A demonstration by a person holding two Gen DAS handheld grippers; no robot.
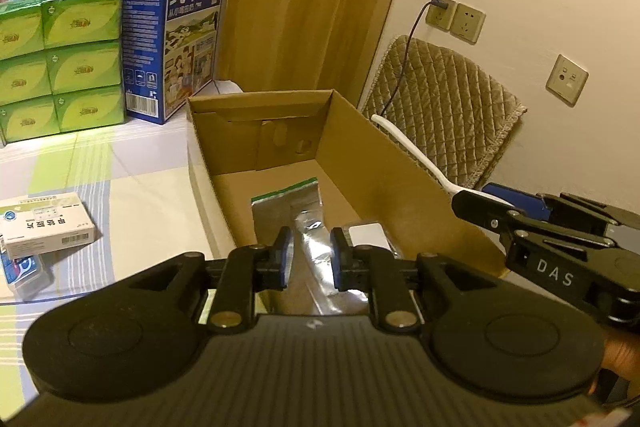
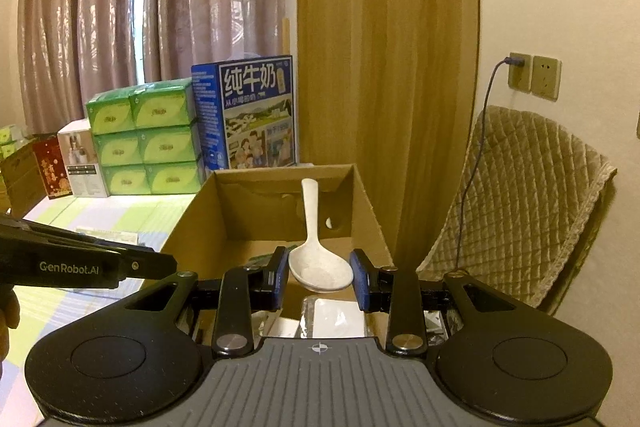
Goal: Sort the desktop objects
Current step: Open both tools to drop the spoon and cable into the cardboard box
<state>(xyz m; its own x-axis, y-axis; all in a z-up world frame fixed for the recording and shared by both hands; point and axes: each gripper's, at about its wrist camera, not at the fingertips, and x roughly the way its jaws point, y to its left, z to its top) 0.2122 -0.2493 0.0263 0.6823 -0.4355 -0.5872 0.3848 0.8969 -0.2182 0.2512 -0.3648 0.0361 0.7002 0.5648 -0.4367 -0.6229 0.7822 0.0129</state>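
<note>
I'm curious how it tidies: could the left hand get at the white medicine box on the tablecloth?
Probably yes: the medicine box lies uncovered left of the cardboard box with nothing between, though the left gripper's jaws are shut.

We saw a surface (image 1: pixel 132 183) under a pale checked cloth. On it stood an open cardboard box (image 1: pixel 360 155), a blue milk carton (image 1: pixel 172 43) and stacked green tissue packs (image 1: pixel 60 63) behind, and a white medicine box (image 1: pixel 46 227) lying on another packet (image 1: pixel 24 273).
</note>
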